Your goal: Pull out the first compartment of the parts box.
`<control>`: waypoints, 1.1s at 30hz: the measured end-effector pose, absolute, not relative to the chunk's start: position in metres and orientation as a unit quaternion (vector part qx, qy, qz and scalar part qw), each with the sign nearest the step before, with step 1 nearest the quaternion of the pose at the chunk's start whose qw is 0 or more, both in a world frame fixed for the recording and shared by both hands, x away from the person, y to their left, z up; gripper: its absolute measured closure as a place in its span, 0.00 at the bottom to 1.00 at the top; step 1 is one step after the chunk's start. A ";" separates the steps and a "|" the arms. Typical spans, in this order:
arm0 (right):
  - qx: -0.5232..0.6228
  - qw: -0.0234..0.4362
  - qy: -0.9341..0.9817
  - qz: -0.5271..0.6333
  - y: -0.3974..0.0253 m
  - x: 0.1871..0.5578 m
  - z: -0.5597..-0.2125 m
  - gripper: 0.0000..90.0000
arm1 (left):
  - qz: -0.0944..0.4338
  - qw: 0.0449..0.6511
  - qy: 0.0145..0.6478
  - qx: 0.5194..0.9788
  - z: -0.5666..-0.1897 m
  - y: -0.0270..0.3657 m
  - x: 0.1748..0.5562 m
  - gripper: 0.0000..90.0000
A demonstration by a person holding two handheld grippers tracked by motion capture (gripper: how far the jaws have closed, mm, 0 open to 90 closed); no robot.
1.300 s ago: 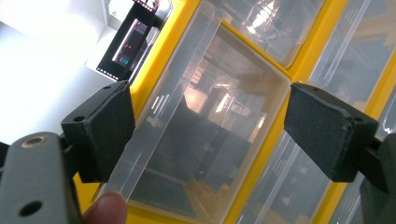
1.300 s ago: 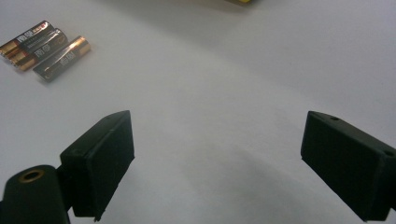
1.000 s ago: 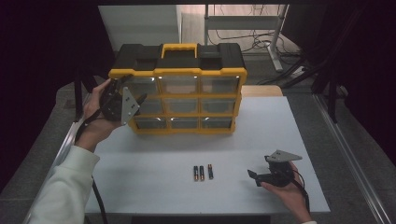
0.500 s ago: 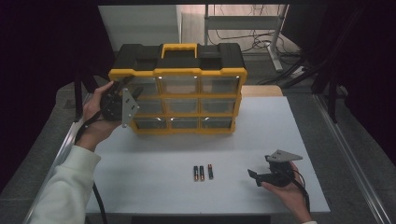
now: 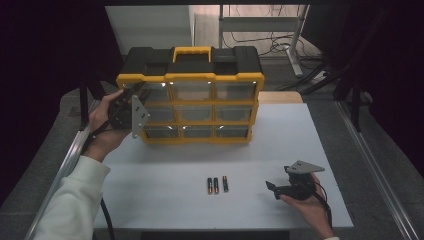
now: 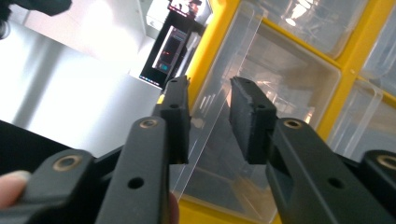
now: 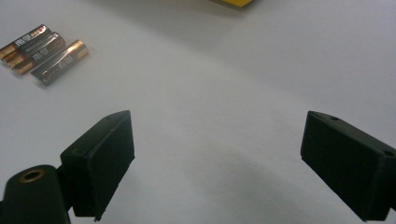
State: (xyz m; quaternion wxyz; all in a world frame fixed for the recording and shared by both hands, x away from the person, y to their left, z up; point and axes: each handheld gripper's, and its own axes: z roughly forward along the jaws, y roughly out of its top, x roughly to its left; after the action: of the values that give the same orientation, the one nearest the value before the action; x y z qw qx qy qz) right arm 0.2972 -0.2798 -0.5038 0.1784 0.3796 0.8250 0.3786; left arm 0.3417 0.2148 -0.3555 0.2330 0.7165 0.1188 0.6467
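The clear plastic drawer (image 6: 243, 107) I'm working at sits in the left column of the yellow-and-black organiser (image 5: 192, 95), which stands upright at the far side of the white table (image 5: 165, 165). My left gripper (image 6: 208, 119) is at that drawer's front: its thin transparent lip runs up between my two black pads, which stand a little apart on either side of it. I cannot tell whether they pinch it. The drawers are glossy and see-through, boxed in by a yellow frame; the cabinet's top is black with a yellow carry handle (image 5: 192, 51).

Nearer me, three batteries (image 5: 217, 185) lie side by side on the table, black with copper-coloured ends; their print is too blurred in my right gripper view to read. My right gripper (image 5: 280, 190) rests low at the table's near right, just right of them, jaws spread wide over bare white surface, holding nothing. My left sleeve (image 5: 70, 205) is pale.
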 end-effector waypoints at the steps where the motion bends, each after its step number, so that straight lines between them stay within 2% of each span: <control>1: 0.380 0.178 0.825 0.379 -0.280 0.297 -0.504 0.11 | 0.648 0.232 0.118 0.715 -0.356 0.214 0.341 0.80; 11: 0.380 0.179 0.825 0.379 -0.280 0.297 -0.504 0.11 | 0.655 0.232 0.119 0.709 -0.359 0.215 0.342 0.77; 18: 0.380 0.178 0.824 0.379 -0.280 0.297 -0.504 0.11 | 0.657 0.222 0.115 0.711 -0.361 0.213 0.344 0.69; 33: 0.379 0.180 0.825 0.379 -0.280 0.297 -0.504 0.11 | 0.684 0.185 0.096 0.699 -0.365 0.211 0.344 0.78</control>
State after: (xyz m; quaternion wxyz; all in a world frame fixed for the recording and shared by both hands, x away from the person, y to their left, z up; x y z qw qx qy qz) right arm 0.2973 -0.2801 -0.5038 0.1795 0.3793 0.8246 0.3794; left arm 0.3441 0.2106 -0.3648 0.1849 0.6995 0.0962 0.6836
